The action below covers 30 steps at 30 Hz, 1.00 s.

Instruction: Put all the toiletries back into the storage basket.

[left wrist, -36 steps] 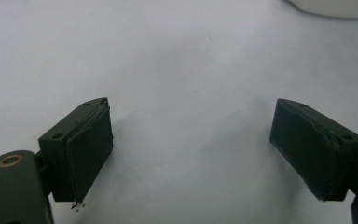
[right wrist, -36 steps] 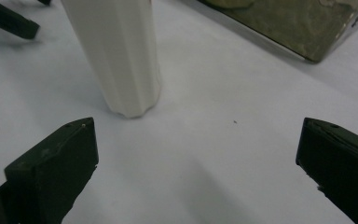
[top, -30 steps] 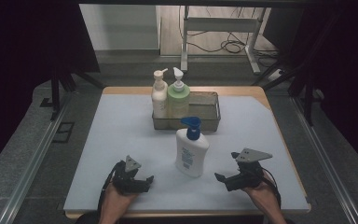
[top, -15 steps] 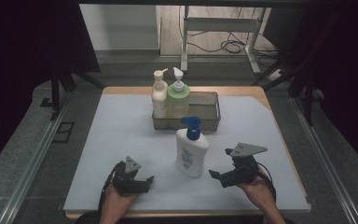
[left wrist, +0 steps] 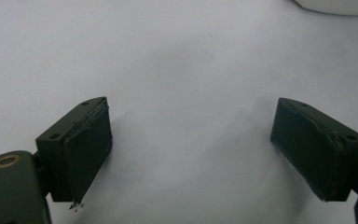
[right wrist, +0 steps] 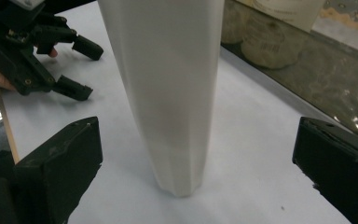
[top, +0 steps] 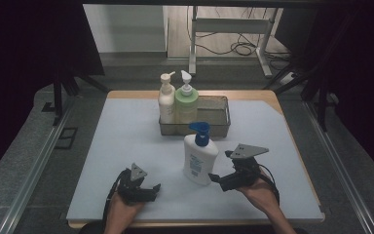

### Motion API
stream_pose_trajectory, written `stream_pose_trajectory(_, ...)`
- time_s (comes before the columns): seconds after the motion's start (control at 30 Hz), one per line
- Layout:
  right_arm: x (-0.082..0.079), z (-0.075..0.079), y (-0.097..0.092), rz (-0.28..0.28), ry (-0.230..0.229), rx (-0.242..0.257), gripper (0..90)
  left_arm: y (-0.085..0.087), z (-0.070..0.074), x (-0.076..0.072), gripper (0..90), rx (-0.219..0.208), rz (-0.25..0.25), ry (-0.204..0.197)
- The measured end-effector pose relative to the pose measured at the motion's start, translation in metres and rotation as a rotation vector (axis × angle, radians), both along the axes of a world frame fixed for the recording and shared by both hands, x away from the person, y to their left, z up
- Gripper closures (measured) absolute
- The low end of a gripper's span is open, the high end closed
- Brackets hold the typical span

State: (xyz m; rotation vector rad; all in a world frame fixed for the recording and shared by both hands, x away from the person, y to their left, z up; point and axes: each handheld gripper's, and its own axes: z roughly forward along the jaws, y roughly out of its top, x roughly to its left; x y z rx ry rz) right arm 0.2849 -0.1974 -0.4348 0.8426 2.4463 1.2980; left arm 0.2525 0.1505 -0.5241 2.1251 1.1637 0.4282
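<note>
A white lotion bottle (top: 199, 160) with a blue pump stands upright on the white table (top: 126, 131), in front of a metal basket (top: 219, 127). My right gripper (top: 217, 181) sits just right of the bottle's base, open. In the right gripper view the bottle's white body (right wrist: 168, 88) stands between the two spread jaws of that gripper (right wrist: 191, 154), without touching either. My left gripper (top: 152, 192) rests open near the front edge, left of the bottle. In the left gripper view that gripper (left wrist: 193, 140) has only bare table between its jaws, and the bottle's base (left wrist: 335, 4) shows at the top.
The basket holds a cream pump bottle (top: 166, 101) and a green pump bottle (top: 186, 103) at its left end. Its right half is bare. In the right gripper view the left gripper (right wrist: 32, 46) lies at the upper left and the basket wall (right wrist: 307, 79) at the right.
My right gripper has moved left and a little forward, closing in on the white bottle's base. The left gripper and the bottle have stayed put.
</note>
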Motion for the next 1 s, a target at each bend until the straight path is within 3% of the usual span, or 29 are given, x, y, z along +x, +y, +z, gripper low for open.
stream_pose_trajectory(0.7,0.017,0.012,0.035,0.045,-0.041,0.003,13.0,0.000,0.000,0.000,12.2,0.000,0.000,0.001)
stream_pose_trajectory(1.0,0.023,0.013,0.044,0.049,-0.049,-0.004,13.6,0.000,0.000,0.000,12.2,-0.001,0.000,0.002)
